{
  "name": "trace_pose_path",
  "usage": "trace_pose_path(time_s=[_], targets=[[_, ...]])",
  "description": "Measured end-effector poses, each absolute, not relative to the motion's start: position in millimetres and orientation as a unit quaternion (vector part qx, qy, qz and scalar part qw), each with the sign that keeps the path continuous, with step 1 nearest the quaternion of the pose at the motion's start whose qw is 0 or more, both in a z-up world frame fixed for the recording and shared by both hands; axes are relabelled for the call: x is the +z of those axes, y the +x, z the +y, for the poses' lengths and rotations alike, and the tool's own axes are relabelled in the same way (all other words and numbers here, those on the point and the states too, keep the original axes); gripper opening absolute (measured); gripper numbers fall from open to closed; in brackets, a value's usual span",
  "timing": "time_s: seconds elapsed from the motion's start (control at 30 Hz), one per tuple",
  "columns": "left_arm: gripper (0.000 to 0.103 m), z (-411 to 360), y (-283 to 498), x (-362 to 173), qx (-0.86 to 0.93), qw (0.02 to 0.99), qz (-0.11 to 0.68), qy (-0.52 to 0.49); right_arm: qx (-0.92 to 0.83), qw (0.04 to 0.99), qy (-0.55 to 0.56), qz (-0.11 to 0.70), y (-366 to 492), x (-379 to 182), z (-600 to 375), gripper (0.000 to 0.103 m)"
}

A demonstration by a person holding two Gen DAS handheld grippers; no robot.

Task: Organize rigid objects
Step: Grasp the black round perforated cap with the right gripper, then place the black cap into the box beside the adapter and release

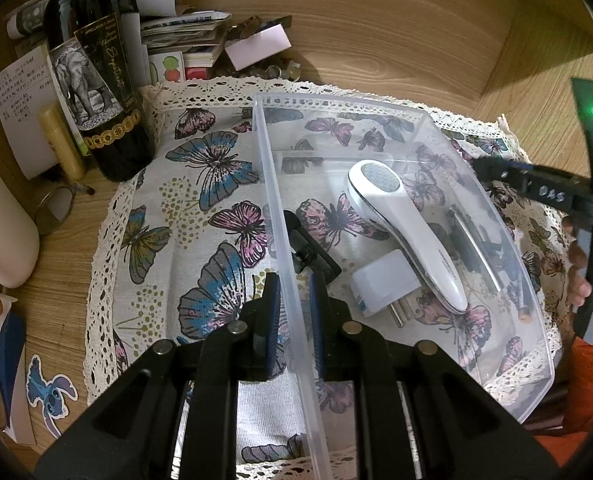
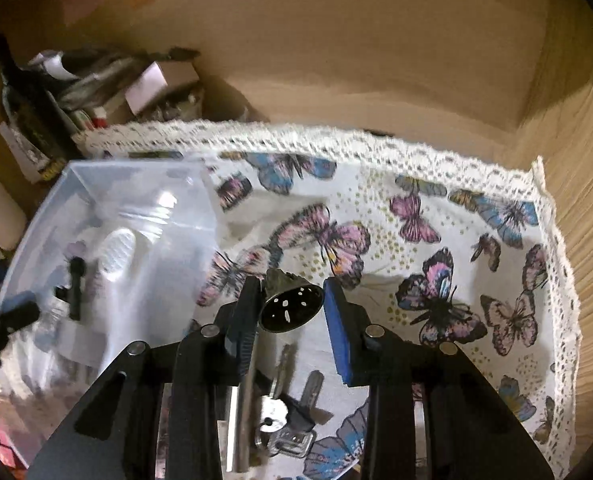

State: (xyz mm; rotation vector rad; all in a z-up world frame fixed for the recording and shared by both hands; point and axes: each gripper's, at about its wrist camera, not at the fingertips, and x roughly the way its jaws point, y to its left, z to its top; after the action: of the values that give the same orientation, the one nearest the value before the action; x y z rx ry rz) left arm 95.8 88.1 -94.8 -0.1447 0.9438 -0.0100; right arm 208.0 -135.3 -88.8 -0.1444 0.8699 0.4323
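Observation:
A clear plastic bin (image 1: 508,216) stands on the butterfly cloth (image 1: 200,208). It holds a white handheld device (image 1: 408,232), a white plug adapter (image 1: 384,284), a black clip (image 1: 308,252) and dark slim items by its right wall. My left gripper (image 1: 292,308) is shut on the bin's left wall (image 1: 284,240). My right gripper (image 2: 288,308) is open, its fingers either side of a small dark metal bell (image 2: 292,306) on the cloth (image 2: 456,240). Keys (image 2: 284,420) and a metal rod (image 2: 242,412) lie under it. The bin (image 2: 108,208) is at its left.
A wine bottle (image 1: 96,92), paper stacks (image 1: 168,28), a note (image 1: 20,100) and a yellow tube (image 1: 62,144) crowd the back left. A white cylinder (image 1: 0,224) stands at the left. Wooden walls (image 1: 376,20) enclose the back and right.

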Motion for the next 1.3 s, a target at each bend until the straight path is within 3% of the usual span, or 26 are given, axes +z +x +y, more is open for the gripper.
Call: trace_pose_path(time_s=[0.5, 1.3], targets=[[0.013, 88, 96, -95, -0.005, 0.888, 0.454, -0.069, 0.268, 0.896, -0.079, 0.345, 172, -37, -109, 0.030], [0.013, 88, 96, -95, -0.005, 0.888, 0.454, -0.069, 0.341, 0.840, -0.134, 0.400, 152, -79, -47, 0.030]])
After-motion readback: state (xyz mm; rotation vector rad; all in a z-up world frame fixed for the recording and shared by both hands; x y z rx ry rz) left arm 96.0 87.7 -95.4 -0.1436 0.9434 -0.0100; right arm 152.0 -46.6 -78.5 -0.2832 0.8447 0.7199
